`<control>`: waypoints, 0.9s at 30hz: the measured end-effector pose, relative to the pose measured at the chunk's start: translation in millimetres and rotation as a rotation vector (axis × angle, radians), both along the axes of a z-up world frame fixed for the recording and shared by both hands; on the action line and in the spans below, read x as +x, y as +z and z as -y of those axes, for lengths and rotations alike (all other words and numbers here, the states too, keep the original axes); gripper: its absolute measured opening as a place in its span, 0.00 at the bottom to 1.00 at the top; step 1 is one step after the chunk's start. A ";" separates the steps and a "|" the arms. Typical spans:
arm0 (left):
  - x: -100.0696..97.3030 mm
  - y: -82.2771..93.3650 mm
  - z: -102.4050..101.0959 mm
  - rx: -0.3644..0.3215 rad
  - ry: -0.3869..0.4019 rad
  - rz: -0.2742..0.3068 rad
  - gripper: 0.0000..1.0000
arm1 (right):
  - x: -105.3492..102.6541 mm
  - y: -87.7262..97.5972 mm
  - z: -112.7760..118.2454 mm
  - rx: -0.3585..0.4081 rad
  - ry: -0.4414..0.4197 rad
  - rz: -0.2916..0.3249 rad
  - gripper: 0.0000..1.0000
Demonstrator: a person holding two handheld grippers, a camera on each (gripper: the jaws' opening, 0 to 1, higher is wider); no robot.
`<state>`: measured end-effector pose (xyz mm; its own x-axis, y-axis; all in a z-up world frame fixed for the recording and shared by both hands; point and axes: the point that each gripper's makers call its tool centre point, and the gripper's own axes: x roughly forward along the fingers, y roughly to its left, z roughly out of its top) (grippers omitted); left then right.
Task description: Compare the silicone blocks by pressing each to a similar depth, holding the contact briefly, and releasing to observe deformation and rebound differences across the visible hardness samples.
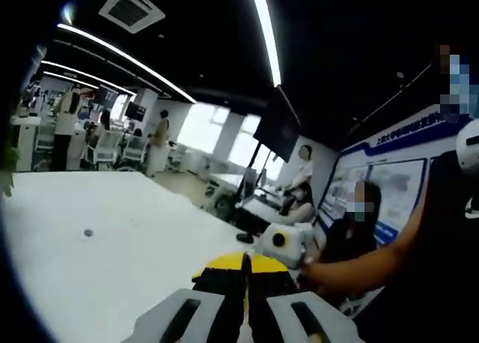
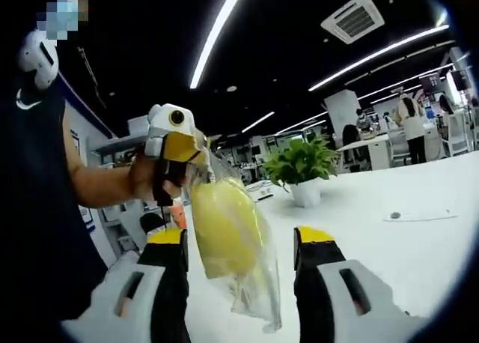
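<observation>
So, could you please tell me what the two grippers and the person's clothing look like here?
The right gripper has black jaws with yellow tips on pale grey bodies with dark slots. The left gripper, seen in the right gripper view, has a white head, a yellow front and a black handle; in its own view its jaws are black and yellow-tipped. The person wears a dark sleeveless top.

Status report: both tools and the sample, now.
Left tool shut on bagged yellow block, held aloft. Right tool open, jaws flanking the bag. White table below.

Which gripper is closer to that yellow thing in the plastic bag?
Left. The left gripper pinches the clear bag holding the yellow block; the right gripper stands open around it.
</observation>
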<state>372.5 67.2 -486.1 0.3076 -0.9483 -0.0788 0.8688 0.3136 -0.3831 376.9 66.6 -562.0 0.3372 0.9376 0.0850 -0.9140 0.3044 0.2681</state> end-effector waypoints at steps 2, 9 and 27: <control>-0.9 3.8 0.2 -0.010 -0.002 0.002 0.00 | -5.6 6.5 -0.5 0.028 0.036 -0.004 0.35; 2.7 9.6 -5.9 -0.018 0.012 0.017 0.00 | -7.4 13.0 -3.1 0.016 0.049 0.007 0.25; -3.1 13.0 -15.3 -0.030 0.003 0.122 0.00 | -24.7 19.8 -9.9 -0.089 0.156 -0.147 0.09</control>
<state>369.5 82.5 -473.1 0.3155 -0.9489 -0.0121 0.9087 0.3057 -0.2842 352.2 76.5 -542.2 0.1898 0.9810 -0.0399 -0.9049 0.1906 0.3805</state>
